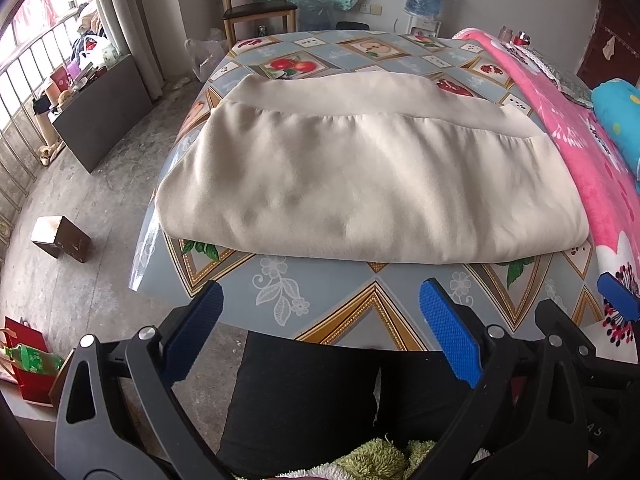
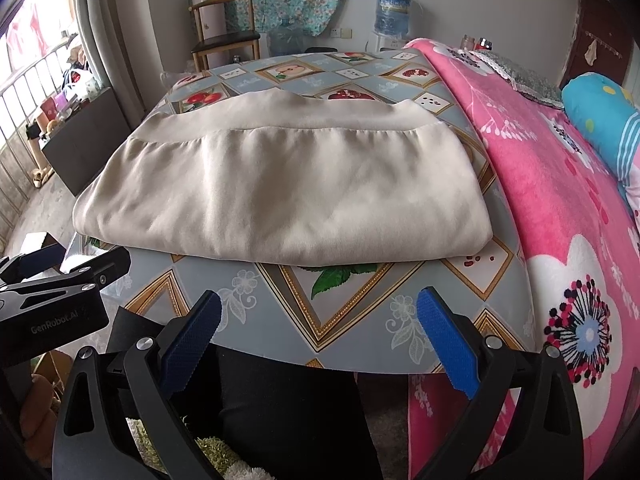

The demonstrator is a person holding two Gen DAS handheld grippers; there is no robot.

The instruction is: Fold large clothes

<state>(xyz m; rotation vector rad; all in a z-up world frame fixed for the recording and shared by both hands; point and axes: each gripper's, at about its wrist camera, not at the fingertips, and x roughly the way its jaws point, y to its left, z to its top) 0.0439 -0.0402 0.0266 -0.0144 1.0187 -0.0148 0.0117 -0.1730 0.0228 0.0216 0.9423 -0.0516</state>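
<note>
The left tool (image 1: 320, 304) is spread wide and holds nothing, poised at the near edge of the worktop (image 1: 344, 296). The right tool (image 2: 318, 306) is equally wide and empty; at its left the other tool's black body reads "GenRobot.AI". Just ahead of both, the beige garment (image 1: 360, 184) lies folded flat on the fruit-patterned cover. To the right a pink blanket (image 2: 560, 184) borders the garment.
</note>
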